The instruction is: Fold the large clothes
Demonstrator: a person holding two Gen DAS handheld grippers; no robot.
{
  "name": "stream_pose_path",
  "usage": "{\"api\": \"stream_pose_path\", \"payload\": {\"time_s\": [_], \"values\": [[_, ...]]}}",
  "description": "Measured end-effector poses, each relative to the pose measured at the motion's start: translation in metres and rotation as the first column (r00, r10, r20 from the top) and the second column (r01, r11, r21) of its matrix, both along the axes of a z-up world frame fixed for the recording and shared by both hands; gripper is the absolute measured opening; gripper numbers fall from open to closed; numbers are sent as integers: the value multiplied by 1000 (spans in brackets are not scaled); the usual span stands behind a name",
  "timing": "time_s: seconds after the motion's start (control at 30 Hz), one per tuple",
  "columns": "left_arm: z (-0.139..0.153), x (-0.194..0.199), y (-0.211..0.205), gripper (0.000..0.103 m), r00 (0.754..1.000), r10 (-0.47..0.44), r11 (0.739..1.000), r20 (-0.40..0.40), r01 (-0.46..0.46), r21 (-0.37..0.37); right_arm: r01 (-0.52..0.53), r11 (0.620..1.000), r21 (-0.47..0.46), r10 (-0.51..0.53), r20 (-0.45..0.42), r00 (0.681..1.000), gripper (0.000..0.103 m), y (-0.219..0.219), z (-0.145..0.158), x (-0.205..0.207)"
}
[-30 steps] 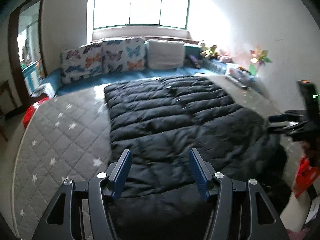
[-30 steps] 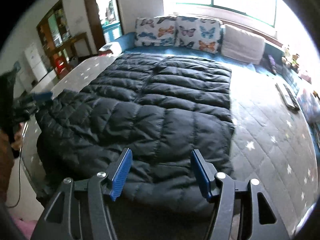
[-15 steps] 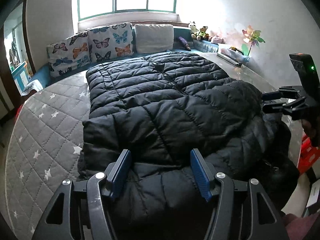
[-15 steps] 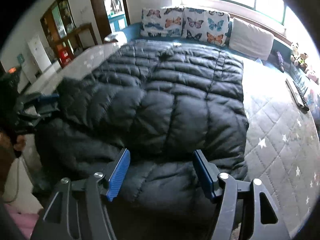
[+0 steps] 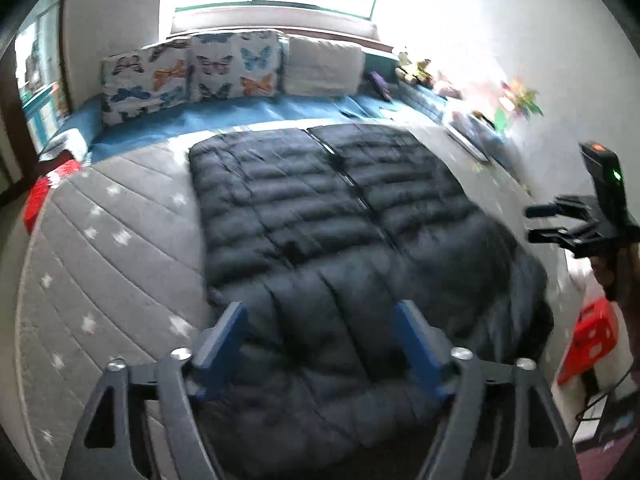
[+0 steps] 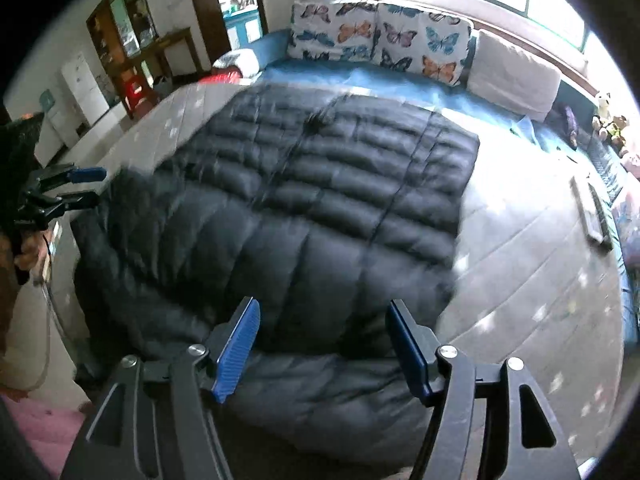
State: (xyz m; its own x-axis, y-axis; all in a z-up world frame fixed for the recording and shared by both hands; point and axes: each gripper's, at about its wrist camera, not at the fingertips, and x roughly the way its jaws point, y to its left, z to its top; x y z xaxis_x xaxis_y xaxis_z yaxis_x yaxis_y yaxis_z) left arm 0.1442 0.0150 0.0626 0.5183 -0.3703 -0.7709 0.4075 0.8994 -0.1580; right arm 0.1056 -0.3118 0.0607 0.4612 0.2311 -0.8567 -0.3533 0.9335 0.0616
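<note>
A large black quilted down coat [image 5: 340, 248] lies spread flat on the grey star-patterned bed cover [image 5: 112, 248]; it also fills the right wrist view [image 6: 288, 216]. My left gripper [image 5: 320, 320] is open and empty above the coat's near edge, and shows at the left of the right wrist view [image 6: 86, 188]. My right gripper [image 6: 322, 320] is open and empty above the coat's near edge, and shows at the right of the left wrist view [image 5: 540, 222]. Both views are motion-blurred.
Butterfly cushions [image 5: 188, 76] and a white pillow [image 5: 324, 66] line the far end under the window. A shelf with toys and flowers [image 5: 516, 100] runs along the right wall. A red object [image 5: 588, 336] sits by the bed's right side. Cabinets [image 6: 124, 40] stand at left.
Both grippers have pulled back and lifted from the coat, staying open. The coat's near part now lies flatter on the bed.
</note>
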Motion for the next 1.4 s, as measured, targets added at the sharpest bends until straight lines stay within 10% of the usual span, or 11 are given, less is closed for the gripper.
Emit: {"api": "stream_pose_path", "payload": {"time_s": [0.37, 0.7, 1.2, 1.4], "values": [[35, 181, 47, 83, 973, 169, 985, -160, -173, -11, 124, 992, -8, -125, -55, 991, 72, -45, 36, 124], [-20, 307, 68, 83, 954, 240, 959, -178, -261, -107, 280, 954, 107, -263, -149, 953, 72, -88, -54, 227], [-113, 367, 64, 83, 940, 225, 937, -257, -281, -208, 304, 878, 370, -269, -143, 952, 62, -126, -108, 251], [-115, 361, 34, 46, 960, 206, 957, -191, -238, -164, 318, 883, 346, -287, -139, 948, 35, -115, -105, 253]]}}
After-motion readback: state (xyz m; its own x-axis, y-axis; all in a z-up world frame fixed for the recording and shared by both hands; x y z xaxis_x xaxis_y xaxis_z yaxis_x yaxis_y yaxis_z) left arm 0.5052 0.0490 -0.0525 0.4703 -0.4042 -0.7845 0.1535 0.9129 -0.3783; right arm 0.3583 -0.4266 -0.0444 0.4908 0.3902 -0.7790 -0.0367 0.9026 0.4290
